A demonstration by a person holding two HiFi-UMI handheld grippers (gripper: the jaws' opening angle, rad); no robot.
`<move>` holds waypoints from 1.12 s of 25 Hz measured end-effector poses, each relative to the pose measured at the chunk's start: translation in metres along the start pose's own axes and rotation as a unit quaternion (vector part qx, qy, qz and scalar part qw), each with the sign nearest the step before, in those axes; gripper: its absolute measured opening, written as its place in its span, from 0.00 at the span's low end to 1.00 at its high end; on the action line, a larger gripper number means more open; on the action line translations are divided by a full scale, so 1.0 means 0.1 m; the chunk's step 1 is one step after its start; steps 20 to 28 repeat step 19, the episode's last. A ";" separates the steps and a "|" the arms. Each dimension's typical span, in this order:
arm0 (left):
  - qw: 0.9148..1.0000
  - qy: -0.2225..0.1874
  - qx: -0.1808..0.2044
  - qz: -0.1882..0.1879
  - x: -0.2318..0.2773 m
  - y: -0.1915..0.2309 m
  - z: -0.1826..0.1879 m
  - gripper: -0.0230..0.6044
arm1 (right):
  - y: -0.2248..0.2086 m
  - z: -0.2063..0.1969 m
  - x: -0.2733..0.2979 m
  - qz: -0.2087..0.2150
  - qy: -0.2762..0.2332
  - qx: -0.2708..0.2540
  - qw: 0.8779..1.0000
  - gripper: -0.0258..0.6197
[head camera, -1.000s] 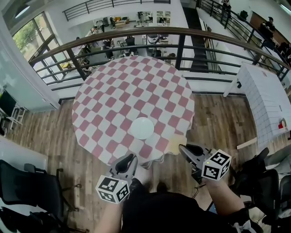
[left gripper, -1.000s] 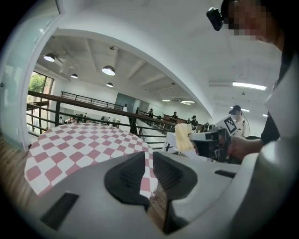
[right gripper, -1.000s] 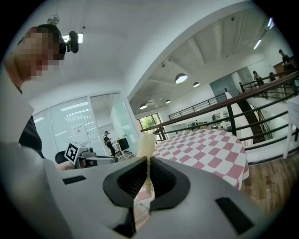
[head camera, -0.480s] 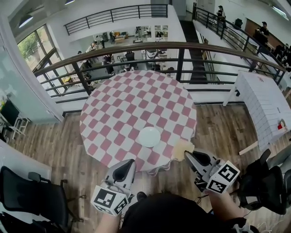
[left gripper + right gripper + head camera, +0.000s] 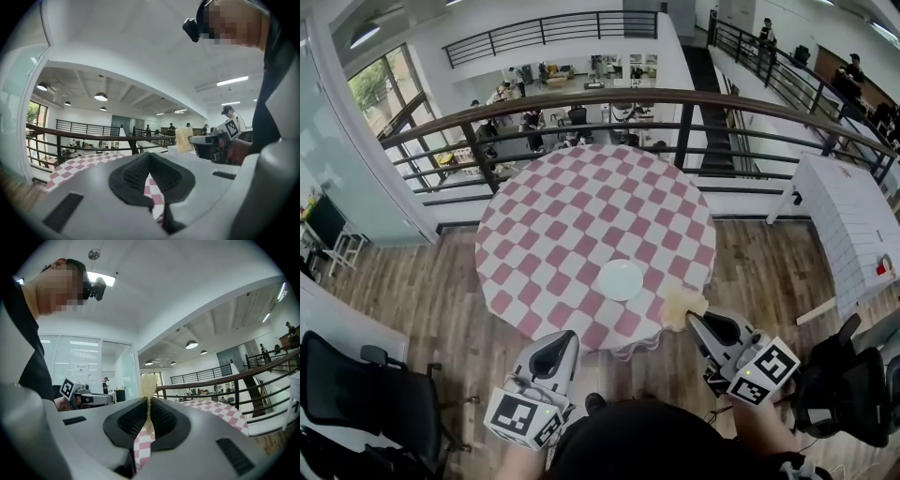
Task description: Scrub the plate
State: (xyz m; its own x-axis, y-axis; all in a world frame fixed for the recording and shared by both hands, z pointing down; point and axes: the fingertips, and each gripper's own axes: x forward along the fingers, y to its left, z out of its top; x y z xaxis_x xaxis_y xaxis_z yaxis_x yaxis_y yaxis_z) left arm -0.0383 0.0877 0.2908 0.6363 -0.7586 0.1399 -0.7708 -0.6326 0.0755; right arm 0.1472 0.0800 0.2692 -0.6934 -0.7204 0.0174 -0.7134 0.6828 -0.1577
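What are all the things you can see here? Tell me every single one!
table: one, round with a pink-and-white checked cloth, middle of the head view
plate: one, white, on the table near the person's side
sponge: one, pale yellow, at the table's near edge, pinched in the right tool
railing: one, dark, curving behind the table
counter: one, white and tiled, far right
chairs: two, black, lower left and lower right
floor: one, brown wood, all around the table
left tool: one, grey, shut and empty, in front of the table
right tool: one, grey, shut on the sponge
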 end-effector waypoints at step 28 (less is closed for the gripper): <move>1.000 -0.007 -0.006 -0.005 -0.05 0.07 0.04 0.05 | 0.14 0.02 0.08 -0.001 0.011 -0.017 1.000 0.08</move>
